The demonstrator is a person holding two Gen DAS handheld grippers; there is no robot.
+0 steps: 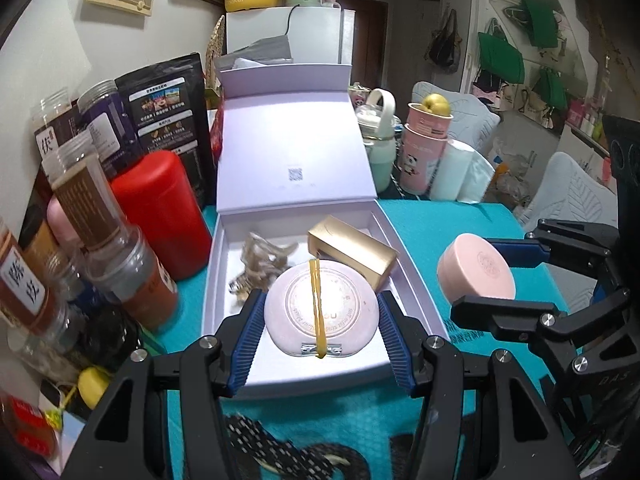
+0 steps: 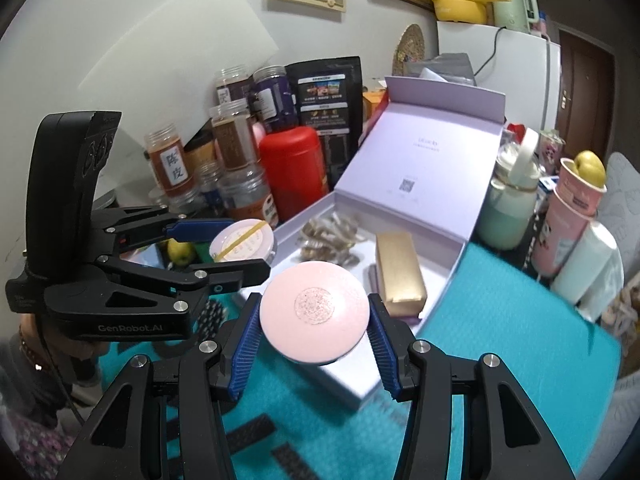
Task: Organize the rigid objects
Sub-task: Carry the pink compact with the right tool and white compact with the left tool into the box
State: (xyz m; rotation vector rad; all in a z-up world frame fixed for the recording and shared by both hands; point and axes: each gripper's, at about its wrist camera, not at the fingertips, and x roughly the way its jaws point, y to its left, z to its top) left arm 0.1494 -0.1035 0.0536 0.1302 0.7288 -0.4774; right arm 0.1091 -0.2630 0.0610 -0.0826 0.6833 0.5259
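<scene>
The lilac tin point(image 1: 320, 314) — round, flat, a yellow band stretched across its printed lid — is clamped by its rim, above the near end of the open box point(image 1: 296, 152). The pink tin point(image 2: 314, 312) — round, plain, an embossed seal at its centre — is gripped by its sides over the box's near corner. Inside lie a gold carton point(image 1: 354, 250) along the right wall and pale clips point(image 1: 260, 264) at the left.

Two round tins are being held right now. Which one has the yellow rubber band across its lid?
The lilac tin in the left gripper: a yellow band runs across its printed lid. The pink tin in the right gripper has only an embossed emblem, no band.
</scene>
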